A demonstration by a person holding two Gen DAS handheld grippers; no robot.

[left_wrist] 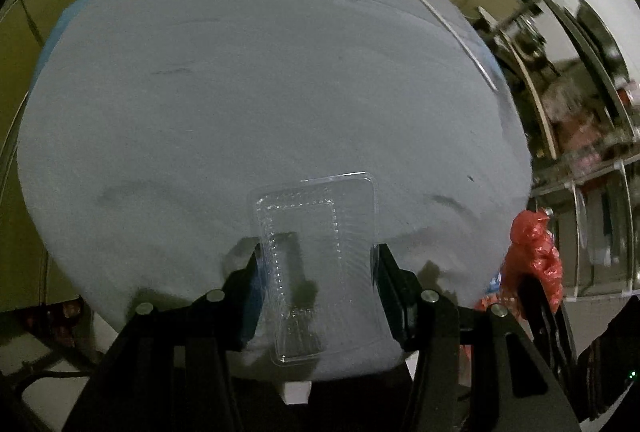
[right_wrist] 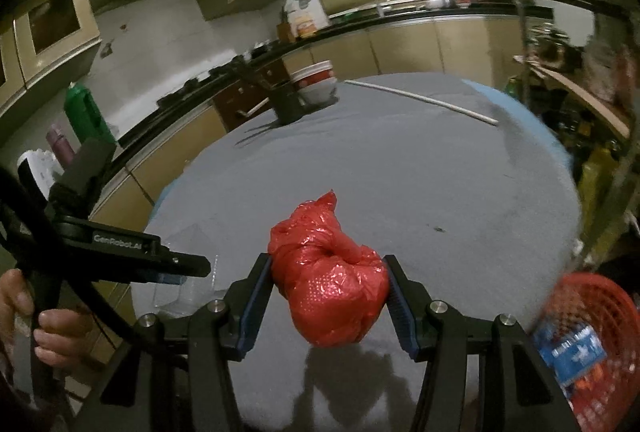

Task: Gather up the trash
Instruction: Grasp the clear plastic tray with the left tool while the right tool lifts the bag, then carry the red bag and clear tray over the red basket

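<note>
Gripping from both sides, my left gripper [left_wrist: 316, 260] is holding one clear tray [left_wrist: 316, 260] between its fingers, lifted over the near edge of the grey table [left_wrist: 280, 92]; the tray is lying flat and looks empty. My right gripper [right_wrist: 330, 280] is clenching one knotted red bag [right_wrist: 332, 280], its pads pressing the bag's two sides, with the knot pointing away from me over the table. Just to the right of that gripper, a red basket [right_wrist: 592, 296] is sitting low beside the table, with a blue packet [right_wrist: 572, 348] and something orange lying in it. In the right view, my left hand [right_wrist: 44, 328] is showing at the left edge, wrapping the handle of the other gripper. Farther off, a white rod [right_wrist: 424, 100] is lying across the table's far right part, and one white-and-red bucket [right_wrist: 314, 80] is standing past the far edge, beside a dark stand [right_wrist: 286, 104].
</note>
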